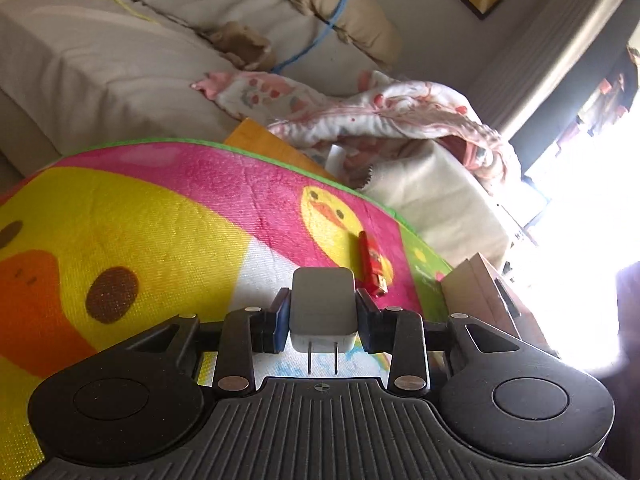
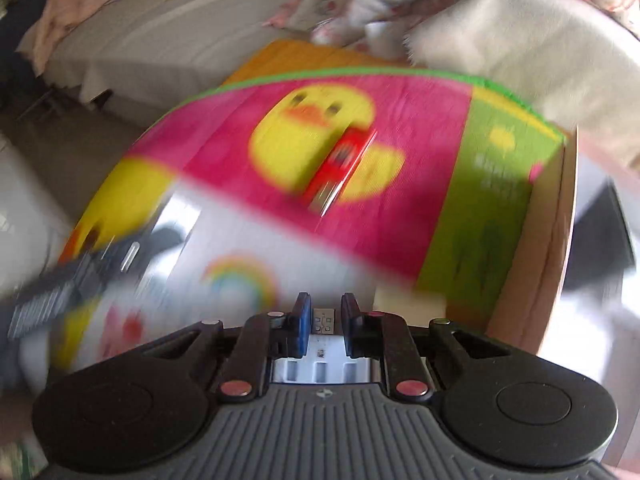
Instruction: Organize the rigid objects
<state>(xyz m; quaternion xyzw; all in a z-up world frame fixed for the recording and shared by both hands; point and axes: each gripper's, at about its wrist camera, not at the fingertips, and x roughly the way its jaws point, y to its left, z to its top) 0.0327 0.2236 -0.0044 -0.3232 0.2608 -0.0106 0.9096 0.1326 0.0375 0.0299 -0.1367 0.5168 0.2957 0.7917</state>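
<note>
- Currently my left gripper (image 1: pixel 322 312) is clamped on a grey wall charger (image 1: pixel 323 304); blue pads (image 1: pixel 282 322) press both its sides.
- Charger sits upright between the fingers, two metal prongs (image 1: pixel 322 356) pointing back toward my hand, blunt end facing away.
- Red lighter (image 1: pixel 373 264) lies flat on the play mat (image 1: pixel 160 216), just ahead and slightly right of the left gripper's tips, apart from the charger, metal cap nearest me.
- Lighter rests on the small duck print, near the mat's green right edge.
- Cardboard box (image 1: pixel 480 292) stands right of the left gripper, at the mat's edge.
- Floral blanket (image 1: pixel 380 112) and beige sofa (image 1: pixel 80 60) lie well beyond the mat.
- My right gripper (image 2: pixel 325 320) has its fingers close together around a small silver USB plug (image 2: pixel 324 320) on a white body (image 2: pixel 320 360) that runs back toward my hand.
- Can't tell whether the right pads actually press the plug; a thin gap seems to show on each side.
- Right view is heavily motion-blurred.
- From the right gripper, the lighter (image 2: pixel 340 164) lies ahead, about straight on, on the duck print, well apart from the tips.
- Left gripper (image 2: pixel 84 276) shows as a dark blur at lower left of the right view, over the mat (image 2: pixel 400 128).
- Rainbow print (image 2: pixel 240 284) sits just ahead-left of the right fingers.
</note>
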